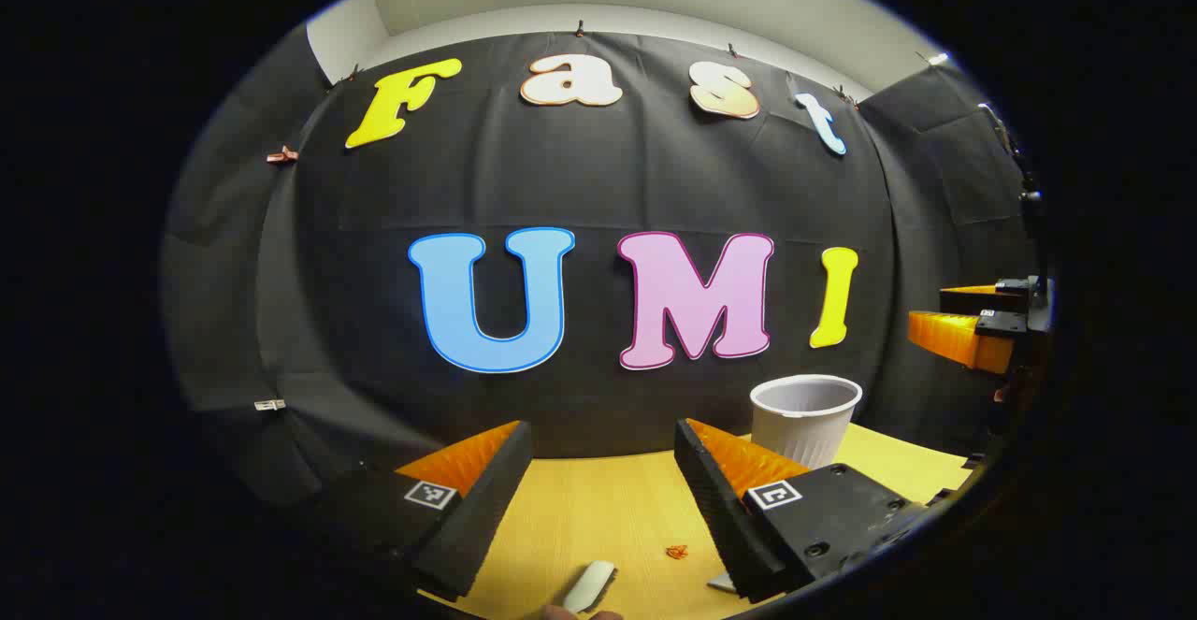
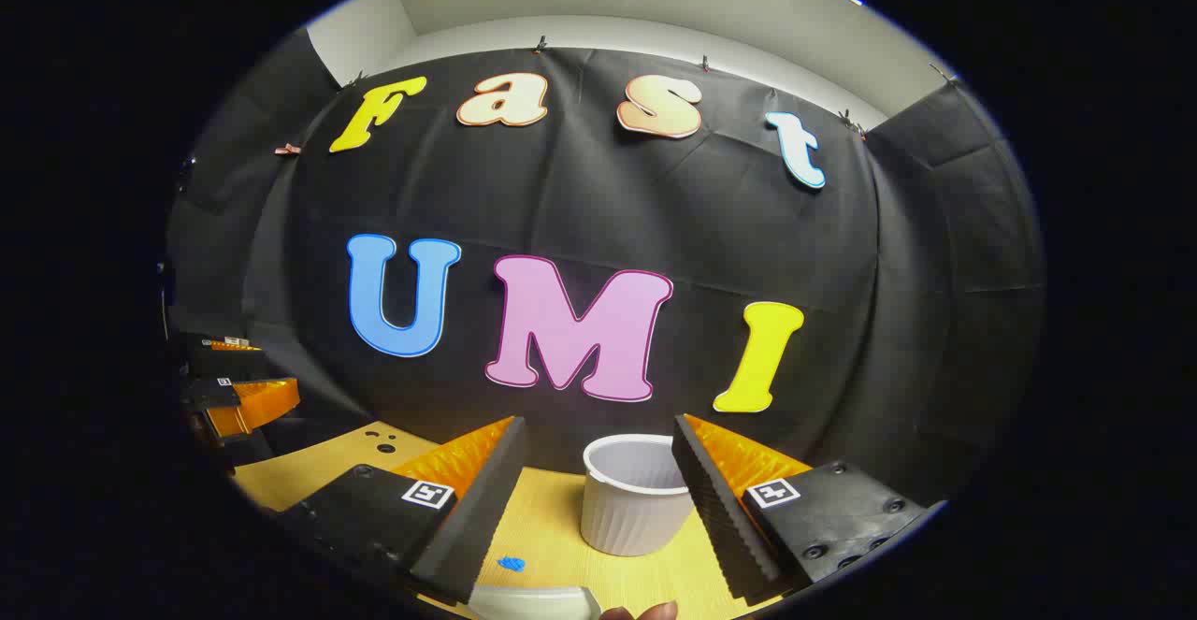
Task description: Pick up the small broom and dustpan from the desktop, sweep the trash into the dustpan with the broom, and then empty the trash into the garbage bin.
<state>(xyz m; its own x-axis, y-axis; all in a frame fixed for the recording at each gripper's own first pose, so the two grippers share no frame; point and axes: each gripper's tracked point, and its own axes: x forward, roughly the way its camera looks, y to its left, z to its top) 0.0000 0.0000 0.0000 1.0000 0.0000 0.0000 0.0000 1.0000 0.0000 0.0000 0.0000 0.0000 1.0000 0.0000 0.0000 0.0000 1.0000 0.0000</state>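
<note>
One white bin (image 2: 636, 498) stood ahead between the right gripper (image 2: 598, 498)'s wide-spread, empty fingers; left gripper (image 1: 603, 498) likewise agape, one orange scrap (image 1: 676, 552) between.

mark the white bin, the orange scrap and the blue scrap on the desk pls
white bin (image 2: 628, 512): right gripper view, on its ribbed front wall.
orange scrap (image 1: 676, 552): left gripper view, on the middle of the crumpled bit on the desk.
blue scrap (image 2: 511, 563): right gripper view, on the middle of the small patch.
</note>
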